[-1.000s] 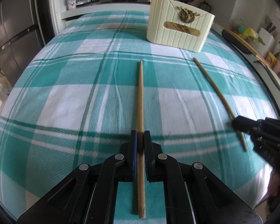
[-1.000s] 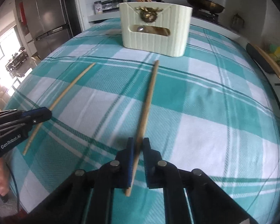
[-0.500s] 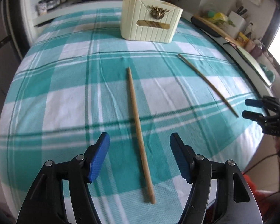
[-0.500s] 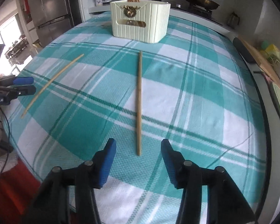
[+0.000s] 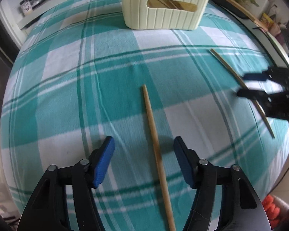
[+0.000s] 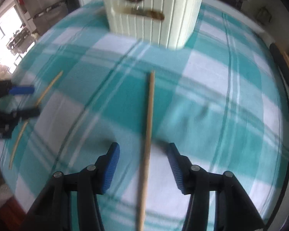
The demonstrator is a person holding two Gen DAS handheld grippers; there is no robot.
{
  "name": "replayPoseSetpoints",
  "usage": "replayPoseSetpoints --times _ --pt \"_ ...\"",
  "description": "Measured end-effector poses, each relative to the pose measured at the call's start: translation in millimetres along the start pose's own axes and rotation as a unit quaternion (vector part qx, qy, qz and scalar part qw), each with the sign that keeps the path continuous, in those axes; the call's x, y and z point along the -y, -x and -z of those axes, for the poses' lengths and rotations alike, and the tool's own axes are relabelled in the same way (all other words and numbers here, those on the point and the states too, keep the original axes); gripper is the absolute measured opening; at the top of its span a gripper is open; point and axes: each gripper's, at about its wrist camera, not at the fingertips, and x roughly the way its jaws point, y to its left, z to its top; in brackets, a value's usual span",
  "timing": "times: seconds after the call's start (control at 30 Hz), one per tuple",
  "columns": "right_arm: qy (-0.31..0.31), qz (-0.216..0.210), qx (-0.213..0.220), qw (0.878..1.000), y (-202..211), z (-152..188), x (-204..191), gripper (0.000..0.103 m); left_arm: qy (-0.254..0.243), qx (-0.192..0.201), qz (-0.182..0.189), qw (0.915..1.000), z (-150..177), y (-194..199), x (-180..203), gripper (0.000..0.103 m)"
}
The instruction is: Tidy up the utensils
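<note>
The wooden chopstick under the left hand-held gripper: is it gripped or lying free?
Lying free. The wooden chopstick lies flat on the teal checked tablecloth, untouched between the closing blue pads of the left hand-held gripper.

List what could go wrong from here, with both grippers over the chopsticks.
1. The left gripper, jaws closing, straddles the left chopstick without touching it; the stick lies askew between the pads, so it may pivot or roll away.
2. The right gripper, jaws opening, is equally unclamped around the right chopstick; lifting now would probably leave it on the tablecloth.
3. The cream holder stands close ahead; a long stick could knock it.
</note>
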Motion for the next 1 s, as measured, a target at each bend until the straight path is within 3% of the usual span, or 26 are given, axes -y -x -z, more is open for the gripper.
replayPoseSetpoints --times 0.03,0.07,0.1,0.17,0.3,0.43,0.53,0.7,1.0 --pt "-0.002 0.001 0.005 1.0 -4 -8 0 0.054 0.0 0.004 -0.008 1.0 -4 -1 1 0.051" --pt "-0.007 0.007 0.014 1.0 -9 -18 -1 0.046 0.001 0.009 -0.012 0.9999 -6 -1 1 0.031" --pt "-0.012 0.009 0.021 1.0 -11 -24 0 0.025 0.0 0.012 -0.014 0.9998 -8 -1 2 0.012" --pt "-0.024 0.015 0.029 0.999 -15 -34 0 0.007 0.008 0.021 -0.002 0.9998 -9 -1 1 0.005" --pt "-0.035 0.0 0.044 0.998 -1 -37 1 0.006 0.025 0.059 0.014 0.9979 -4 12 -5 0.005" --pt "-0.049 -0.029 0.111 0.992 59 -29 8 0.006 0.037 0.123 0.032 0.9912 -2 53 -10 0.005" --pt "-0.035 -0.041 0.154 0.987 111 -18 10 0.006 0.037 0.184 0.053 0.9809 5 103 -13 0.005" --pt "-0.01 -0.032 0.208 0.978 172 -2 8 0.006 0.035 0.25 0.073 0.9649 5 155 -15 0.005" --pt "-0.02 -0.018 0.297 0.954 216 -14 13 0.006 0.047 0.32 0.08 0.9427 -25 211 -22 0.004"
